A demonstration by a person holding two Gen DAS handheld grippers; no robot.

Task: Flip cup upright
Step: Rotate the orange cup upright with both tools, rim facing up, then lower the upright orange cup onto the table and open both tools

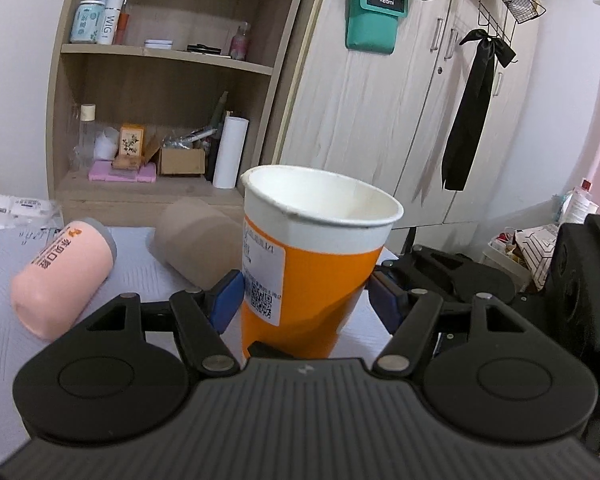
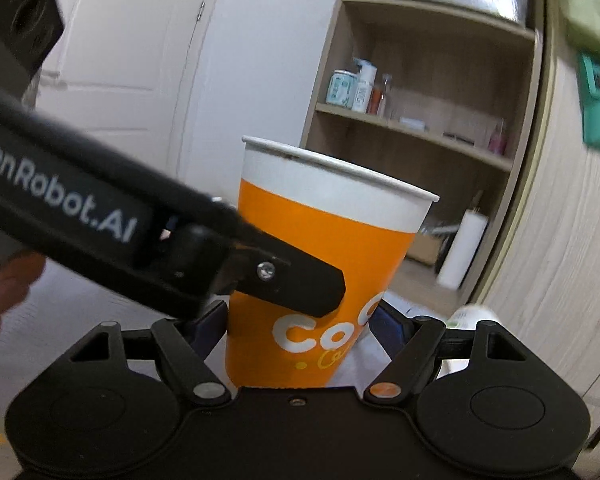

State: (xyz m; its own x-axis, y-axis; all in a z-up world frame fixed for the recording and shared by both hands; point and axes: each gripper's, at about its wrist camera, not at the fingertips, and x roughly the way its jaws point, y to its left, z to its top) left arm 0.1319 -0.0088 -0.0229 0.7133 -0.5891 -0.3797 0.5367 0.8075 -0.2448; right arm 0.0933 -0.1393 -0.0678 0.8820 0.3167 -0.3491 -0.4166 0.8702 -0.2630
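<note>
An orange and white paper cup (image 1: 312, 268) stands mouth up between the blue pads of my left gripper (image 1: 306, 300), which is shut on its lower body. In the right wrist view the same cup (image 2: 320, 264) sits between the pads of my right gripper (image 2: 300, 328), which also closes on it. The left gripper's black finger (image 2: 292, 280) crosses the cup's front in that view. A pink cup (image 1: 60, 276) lies on its side on the table at the left. A brown cup (image 1: 200, 240) lies on its side behind it.
A grey-white table surface (image 1: 4, 344) holds the cups. A wooden shelf unit (image 1: 168, 80) with bottles and boxes stands behind, next to a wardrobe (image 1: 400, 120). Cluttered boxes (image 1: 532, 244) sit at the right. The right gripper's black body (image 1: 580, 288) shows at the right.
</note>
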